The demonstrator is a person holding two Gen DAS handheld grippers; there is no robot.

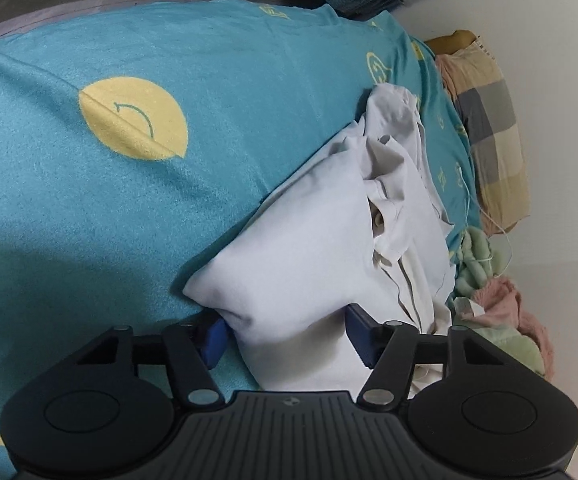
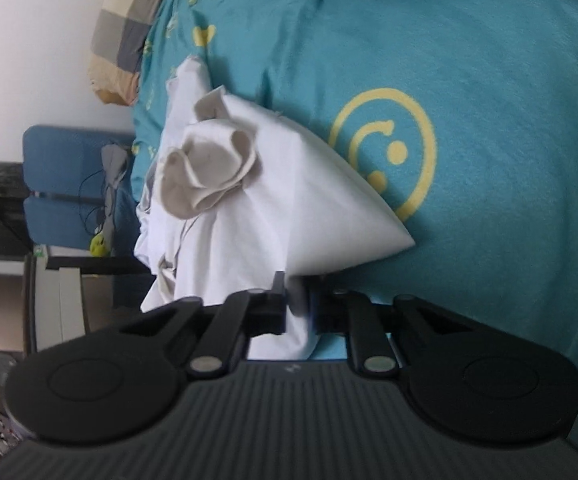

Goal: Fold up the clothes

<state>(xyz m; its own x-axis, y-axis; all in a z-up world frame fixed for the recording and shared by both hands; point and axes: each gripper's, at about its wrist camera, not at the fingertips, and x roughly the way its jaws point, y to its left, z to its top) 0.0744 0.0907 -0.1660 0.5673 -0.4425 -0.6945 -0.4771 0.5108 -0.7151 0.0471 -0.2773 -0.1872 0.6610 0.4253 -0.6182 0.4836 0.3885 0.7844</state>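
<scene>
A white garment lies bunched on a teal bedspread with yellow prints. In the left wrist view my left gripper stands wide open, its blue fingers on either side of a fold of the white cloth that fills the gap. In the right wrist view my right gripper is shut on an edge of the white garment, which is pulled up into a taut cone. A beige collar or cuff curls on top of the cloth.
A checked pillow lies by the white wall; it also shows in the right wrist view. Green and pink plush fabric sits beside the garment. A blue chair and shelves stand past the bed's edge.
</scene>
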